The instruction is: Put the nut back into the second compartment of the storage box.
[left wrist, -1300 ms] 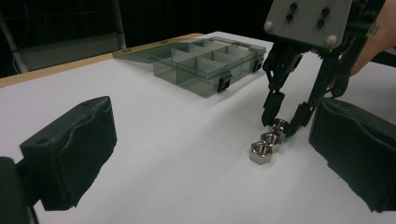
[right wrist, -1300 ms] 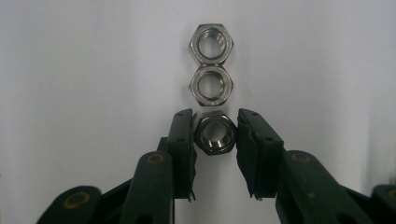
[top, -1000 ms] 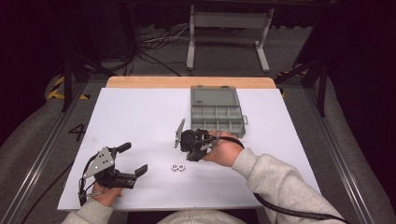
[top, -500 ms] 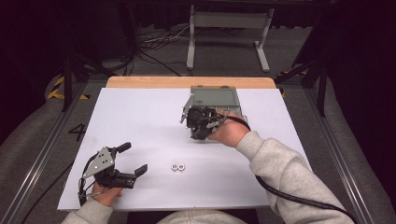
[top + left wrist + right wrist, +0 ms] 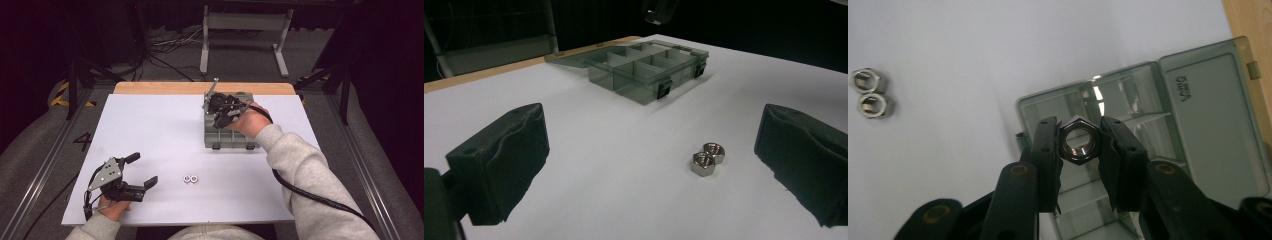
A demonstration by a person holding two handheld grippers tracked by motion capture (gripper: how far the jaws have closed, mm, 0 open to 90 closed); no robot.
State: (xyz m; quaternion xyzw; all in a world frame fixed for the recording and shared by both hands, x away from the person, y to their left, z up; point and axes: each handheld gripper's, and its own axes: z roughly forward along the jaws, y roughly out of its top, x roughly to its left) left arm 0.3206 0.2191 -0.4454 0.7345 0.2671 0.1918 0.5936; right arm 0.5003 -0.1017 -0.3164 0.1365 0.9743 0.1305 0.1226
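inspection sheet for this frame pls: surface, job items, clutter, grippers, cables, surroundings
Surface: white table top, wooden strip along far edge.
Job's things: grey compartment box, lid open; one nut clamped over the box; two nuts touching, on the white top.
Clutter: nothing seen.
Grippers: right gripper shut on the nut; left gripper open, holding nothing, low near the front edge.
Cables: black cable trailing along the right sleeve; loose cables on the floor behind.
Surroundings: dark room, metal stand legs beyond the table.

From above, the right claw (image 5: 216,111) and hand cover much of the compartment box (image 5: 220,139) — the nut (image 5: 1077,140) it grips is too small to make out there.
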